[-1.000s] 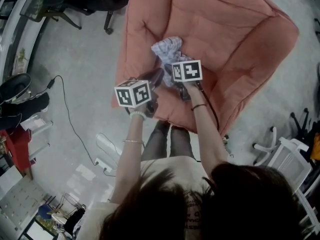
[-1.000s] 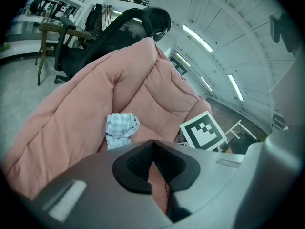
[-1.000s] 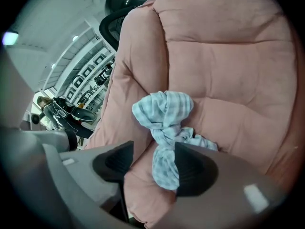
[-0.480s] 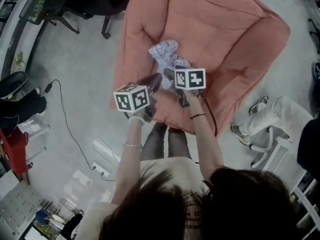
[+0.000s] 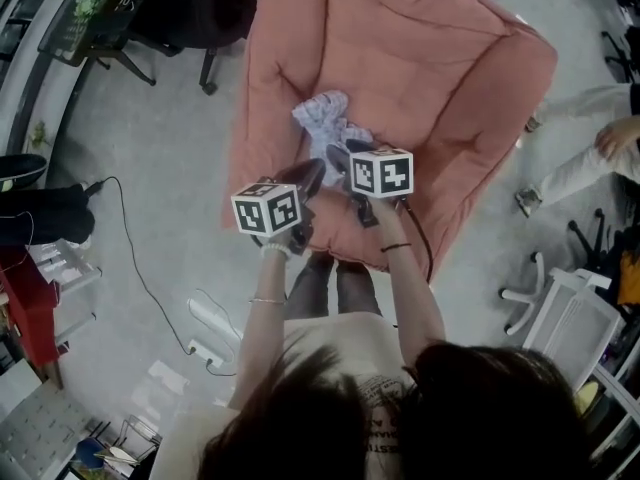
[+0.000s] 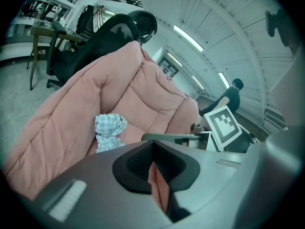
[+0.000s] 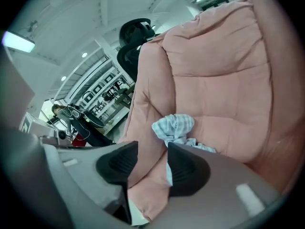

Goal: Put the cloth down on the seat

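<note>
Just above the front edge of the seat (image 5: 420, 68), the left hand-held gripper (image 5: 313, 170) was held with its jaws pressed together on nothing. The right hand-held gripper (image 5: 336, 156) beside it was kept spread; its jaws had just been closing, with nothing between them. The cloth (image 5: 322, 118), a crumpled pale checked bundle, was laid on the quilted pink padding just beyond. A speckled grey floor (image 5: 160, 138) was crossed by a thin black cable (image 5: 135, 248), and a dark office chair (image 5: 200, 8) was set behind.
</note>
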A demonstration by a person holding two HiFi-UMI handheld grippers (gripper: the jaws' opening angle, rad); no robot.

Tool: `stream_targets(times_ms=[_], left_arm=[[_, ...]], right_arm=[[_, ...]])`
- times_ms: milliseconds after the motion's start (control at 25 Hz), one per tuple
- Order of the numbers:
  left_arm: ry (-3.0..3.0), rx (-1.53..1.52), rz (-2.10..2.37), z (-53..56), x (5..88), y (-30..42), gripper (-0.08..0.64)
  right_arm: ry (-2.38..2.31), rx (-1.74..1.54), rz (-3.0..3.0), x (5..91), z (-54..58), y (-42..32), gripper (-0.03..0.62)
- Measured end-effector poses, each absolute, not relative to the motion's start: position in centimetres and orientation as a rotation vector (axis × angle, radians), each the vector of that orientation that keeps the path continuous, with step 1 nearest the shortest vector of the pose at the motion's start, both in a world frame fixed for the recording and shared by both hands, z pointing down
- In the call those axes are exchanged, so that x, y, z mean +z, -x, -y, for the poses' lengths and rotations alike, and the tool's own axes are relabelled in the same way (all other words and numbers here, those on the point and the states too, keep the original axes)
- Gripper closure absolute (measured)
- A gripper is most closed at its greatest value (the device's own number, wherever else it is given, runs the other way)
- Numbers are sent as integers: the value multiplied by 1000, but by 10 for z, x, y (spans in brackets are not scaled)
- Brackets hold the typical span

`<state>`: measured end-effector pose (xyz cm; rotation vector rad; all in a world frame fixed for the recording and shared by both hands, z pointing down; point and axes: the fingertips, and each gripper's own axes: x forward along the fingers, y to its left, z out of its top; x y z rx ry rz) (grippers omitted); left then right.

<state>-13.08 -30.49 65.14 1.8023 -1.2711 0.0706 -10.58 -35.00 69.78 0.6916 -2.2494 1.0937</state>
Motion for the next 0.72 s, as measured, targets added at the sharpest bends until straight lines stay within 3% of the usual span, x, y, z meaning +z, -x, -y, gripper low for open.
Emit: stream_targets(times_ms=[720], left_arm=[[-1957, 94, 1214, 297, 574, 111, 554]], right_arm=[[-723, 1038, 2419, 592, 333, 90, 473]])
